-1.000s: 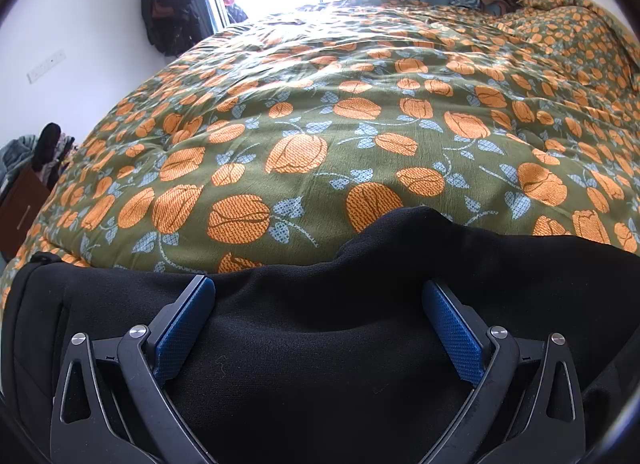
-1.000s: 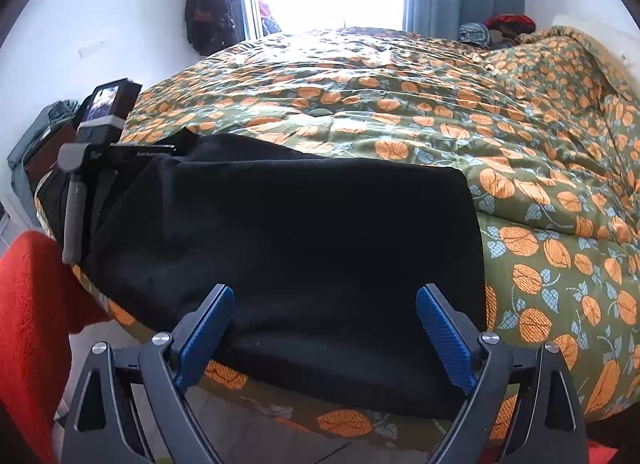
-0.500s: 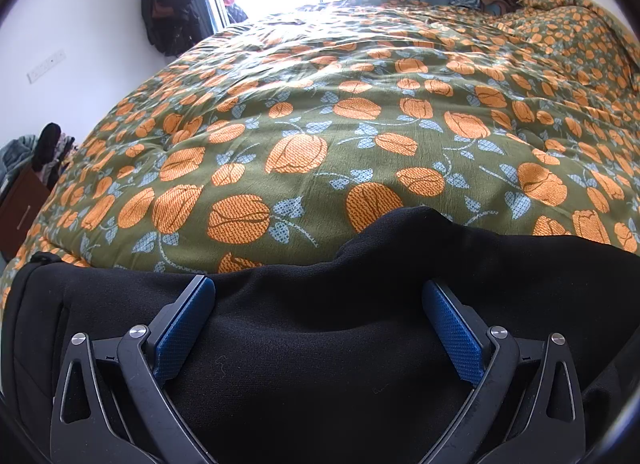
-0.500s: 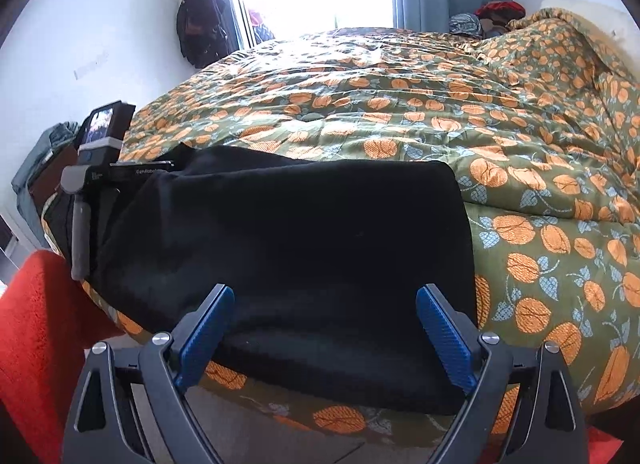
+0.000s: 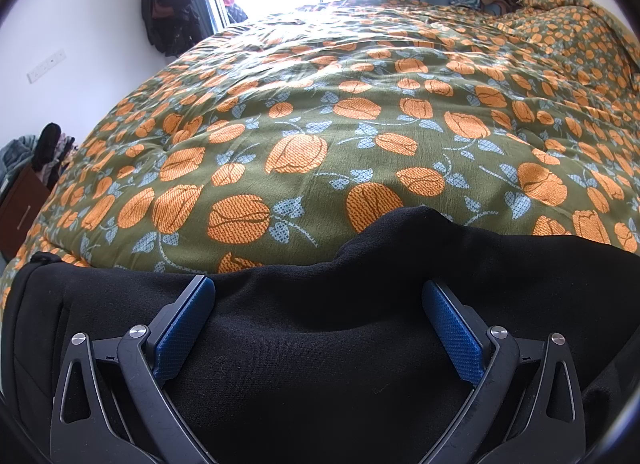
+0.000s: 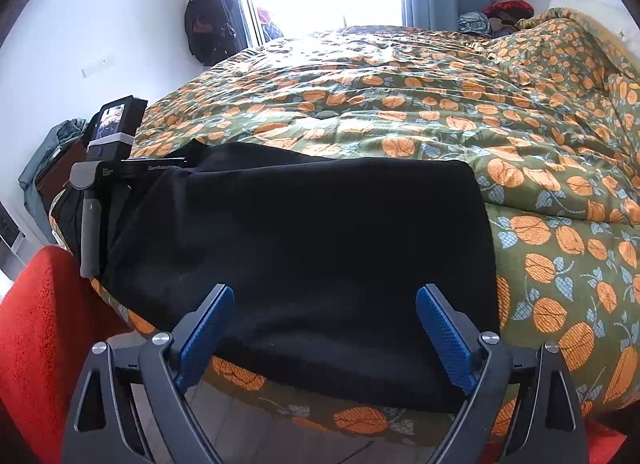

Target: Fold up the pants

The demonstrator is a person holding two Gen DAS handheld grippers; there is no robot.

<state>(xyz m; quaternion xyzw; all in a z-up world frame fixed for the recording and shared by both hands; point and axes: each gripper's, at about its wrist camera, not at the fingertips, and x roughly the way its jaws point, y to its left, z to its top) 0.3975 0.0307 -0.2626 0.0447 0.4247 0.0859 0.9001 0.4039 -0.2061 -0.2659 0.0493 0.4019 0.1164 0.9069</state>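
My black pants [image 6: 296, 232] lie folded flat at the bed's [image 6: 440, 112] near edge. Both tools, left tool [image 5: 318, 306] and right tool [image 6: 325, 310], hover spread wide, gripping nothing, positioned for the next fold.

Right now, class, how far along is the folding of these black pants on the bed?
Done: the black pants lie folded into a flat rectangle on the floral quilt. In hand: nothing; the left gripper and right gripper are both open above the cloth. Left: perhaps another fold, though the pictures cannot settle that.
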